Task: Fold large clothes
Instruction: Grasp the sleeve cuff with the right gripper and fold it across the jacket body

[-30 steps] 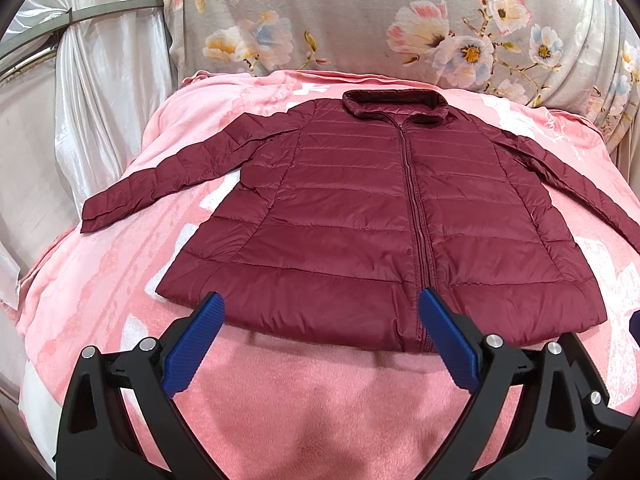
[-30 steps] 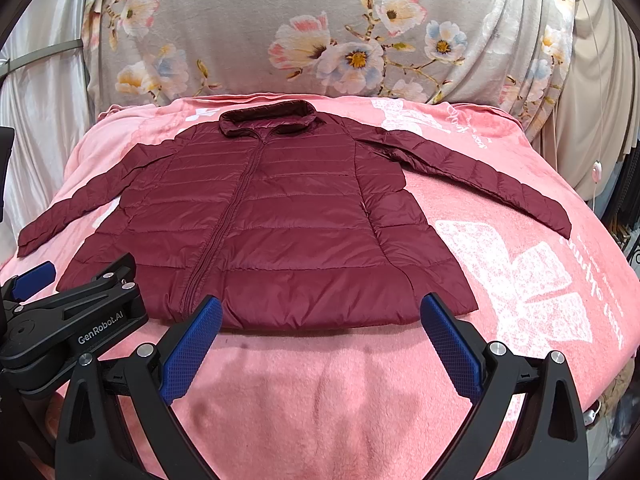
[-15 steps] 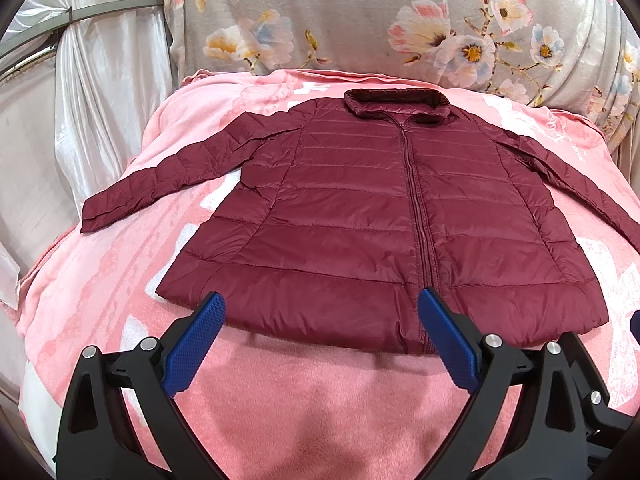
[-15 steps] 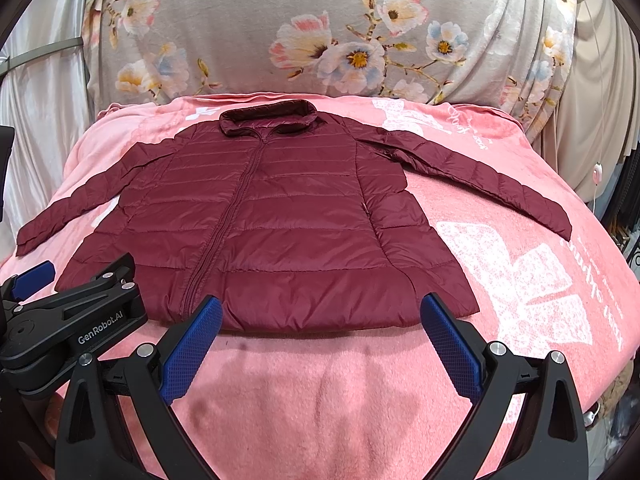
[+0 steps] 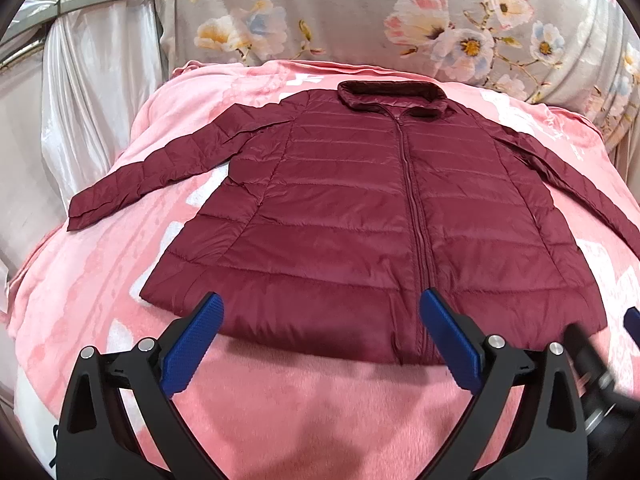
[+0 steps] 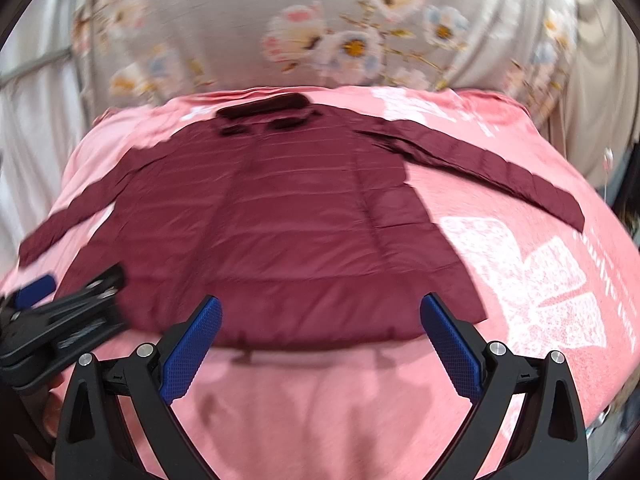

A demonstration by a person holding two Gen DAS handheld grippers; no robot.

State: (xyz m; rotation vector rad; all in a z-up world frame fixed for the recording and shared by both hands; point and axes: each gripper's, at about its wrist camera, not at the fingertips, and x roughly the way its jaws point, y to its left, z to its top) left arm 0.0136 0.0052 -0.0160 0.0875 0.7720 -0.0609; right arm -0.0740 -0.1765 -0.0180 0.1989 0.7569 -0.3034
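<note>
A dark red quilted jacket (image 5: 360, 208) lies flat and zipped on a pink blanket (image 5: 280, 400), collar at the far end, both sleeves spread outward. My left gripper (image 5: 320, 320) is open and empty, hovering just above the near hem, left of the zip. My right gripper (image 6: 320, 320) is open and empty above the hem of the same jacket (image 6: 288, 220), toward its right half. The right wrist view is motion-blurred. The jacket's right sleeve (image 6: 500, 168) stretches to the right; the left sleeve (image 5: 160, 172) stretches to the left.
The blanket covers a bed with a floral grey backrest (image 5: 400, 20) behind the collar. A white satin curtain (image 5: 80, 80) hangs at the left. The left gripper's body (image 6: 60, 320) shows at the left of the right wrist view.
Both grippers have moved forward, closer to the jacket's hem. The right gripper is moving fast and its view is now blurred. Both stay open.
</note>
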